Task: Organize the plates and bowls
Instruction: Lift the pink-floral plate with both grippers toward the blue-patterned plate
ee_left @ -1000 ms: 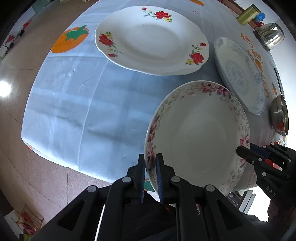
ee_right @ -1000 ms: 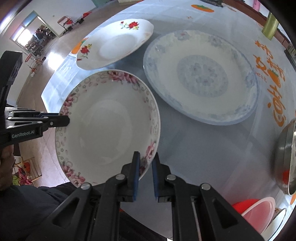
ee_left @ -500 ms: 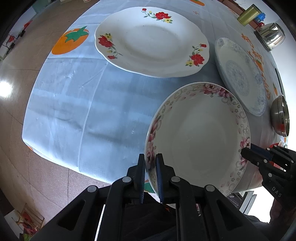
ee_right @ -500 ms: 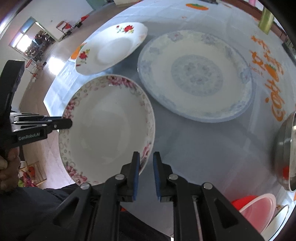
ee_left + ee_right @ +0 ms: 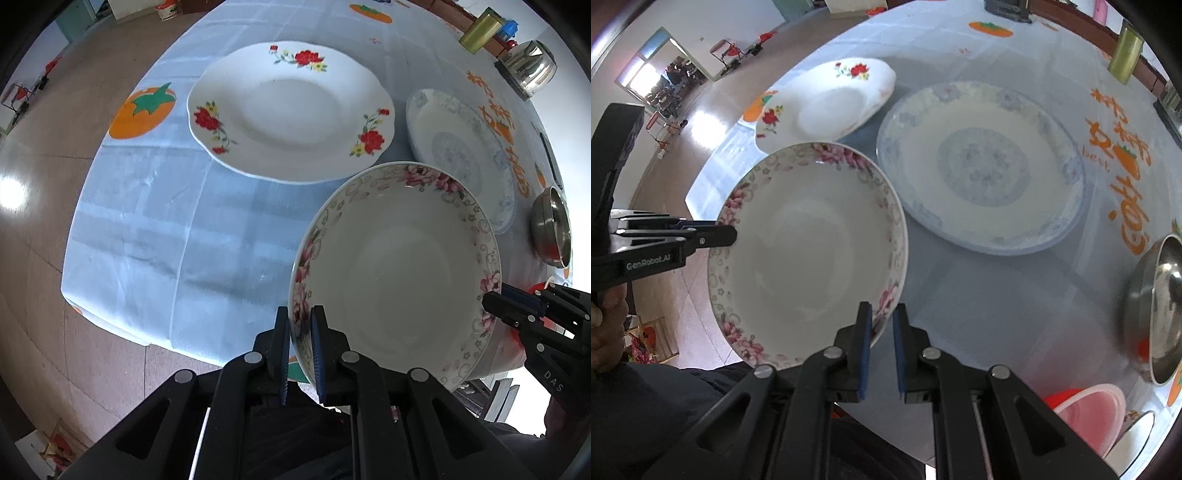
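we grip the pink-flowered bowl [image 5: 399, 273] by opposite rims, left gripper [image 5: 300, 328] and right gripper [image 5: 878, 325] both clamped on it, held above the table's [image 5: 155, 221] near edge; the blue plate [image 5: 982, 166] lies just beyond, nearer our right hand.

Blue tablecloth [image 5: 155, 229], green tin [image 5: 1124, 55], kettle [image 5: 532, 70]

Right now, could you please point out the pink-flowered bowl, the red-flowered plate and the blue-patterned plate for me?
pink-flowered bowl [image 5: 399, 280]: left wrist view, bare white inside.
red-flowered plate [image 5: 291, 107]: left wrist view, plain white centre.
blue-patterned plate [image 5: 982, 166]: right wrist view, blue medallion at its centre.
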The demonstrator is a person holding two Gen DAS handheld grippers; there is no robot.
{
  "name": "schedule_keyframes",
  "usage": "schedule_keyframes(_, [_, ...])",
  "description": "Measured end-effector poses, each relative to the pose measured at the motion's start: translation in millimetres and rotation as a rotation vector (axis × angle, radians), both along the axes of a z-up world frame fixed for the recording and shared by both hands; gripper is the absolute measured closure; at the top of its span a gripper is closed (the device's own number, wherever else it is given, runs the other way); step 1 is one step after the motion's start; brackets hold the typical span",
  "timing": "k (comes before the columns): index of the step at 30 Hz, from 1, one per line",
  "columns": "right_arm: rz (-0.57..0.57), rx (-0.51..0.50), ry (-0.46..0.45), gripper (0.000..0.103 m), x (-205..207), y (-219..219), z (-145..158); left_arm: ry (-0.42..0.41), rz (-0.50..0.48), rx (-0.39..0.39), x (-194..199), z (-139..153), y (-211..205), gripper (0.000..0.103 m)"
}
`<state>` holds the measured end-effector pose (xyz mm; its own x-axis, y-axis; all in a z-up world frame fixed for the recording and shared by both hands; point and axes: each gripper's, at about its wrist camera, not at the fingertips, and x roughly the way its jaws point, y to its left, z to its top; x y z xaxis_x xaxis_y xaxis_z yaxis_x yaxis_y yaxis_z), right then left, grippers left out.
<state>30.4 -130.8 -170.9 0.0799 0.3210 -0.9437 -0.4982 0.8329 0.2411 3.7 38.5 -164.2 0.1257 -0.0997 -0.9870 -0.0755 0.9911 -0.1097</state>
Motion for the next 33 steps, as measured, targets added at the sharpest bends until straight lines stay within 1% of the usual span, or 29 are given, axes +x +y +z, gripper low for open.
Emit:
schedule_keyframes(7, [-0.015, 0.009, -0.042, 0.092, -0.4, -8.1, 16.1, -0.032, -0.012, 0.006, 2.9, 10.9, -4.7, 0.091])
schedule_keyframes(13, [-0.042, 0.013, -0.069, 0.092, 6.8, -19.7, 25.8, -0.057, -0.043, 0.019, 19.3, 19.5, -14.2, 0.091])
schedule_keyframes(33, [-0.129, 0.009, -0.106, 0.092, 30.5, -55.9, 37.4, -0.100, -0.126, 0.037, 64.5, 32.1, -53.3, 0.090])
